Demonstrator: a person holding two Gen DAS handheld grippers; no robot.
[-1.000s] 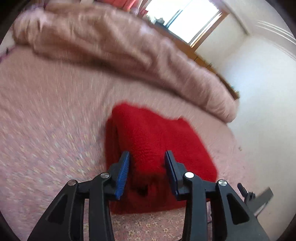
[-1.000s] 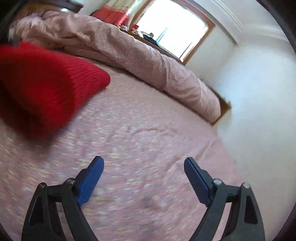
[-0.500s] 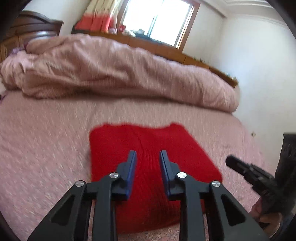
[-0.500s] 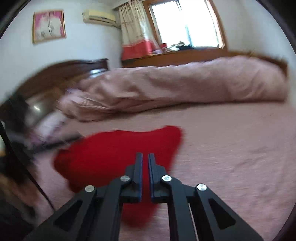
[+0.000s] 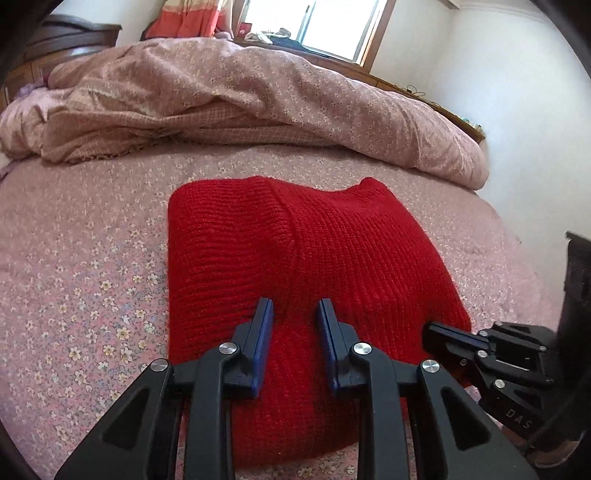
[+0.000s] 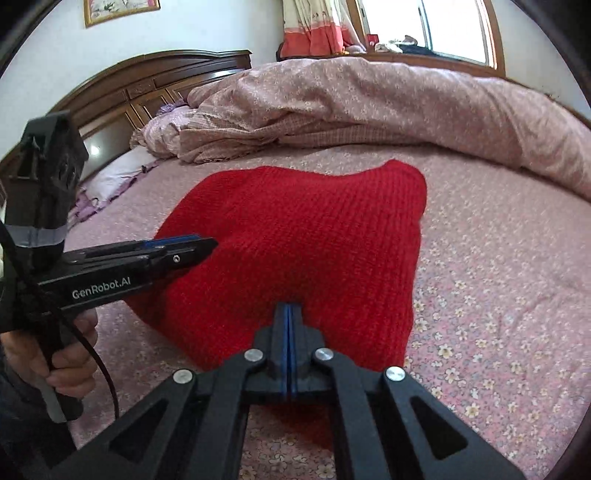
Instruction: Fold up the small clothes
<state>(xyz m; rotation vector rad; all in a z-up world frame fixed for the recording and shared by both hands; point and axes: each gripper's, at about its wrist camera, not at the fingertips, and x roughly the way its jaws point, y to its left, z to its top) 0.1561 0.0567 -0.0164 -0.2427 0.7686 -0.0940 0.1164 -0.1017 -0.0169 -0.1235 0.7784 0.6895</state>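
The left gripper, black with blue pads, is seen a little way apart at the jaws, with nothing clamped between them; a strip of the folded red knitted garment is seen through the gap, and whether the tips rest on the knit cannot be told. The right gripper, of the same make, is seen with its blue pads pressed flat together and no fabric caught between them, its tip over the near edge of the garment. In the left wrist view the right gripper is seen just beside the garment's right near corner. In the right wrist view the left gripper is seen reaching in over the garment's left edge, its handle held by a hand.

The garment is laid flat as a thick, roughly square fold on the pink floral bedsheet, with bare sheet shown on all sides of it. Beyond the garment, well apart from it, a crumpled pink floral duvet is heaped across the bed. Behind the duvet a dark wooden headboard is seen to the garment's far left, and a bright window with a red and cream curtain stands beyond it.
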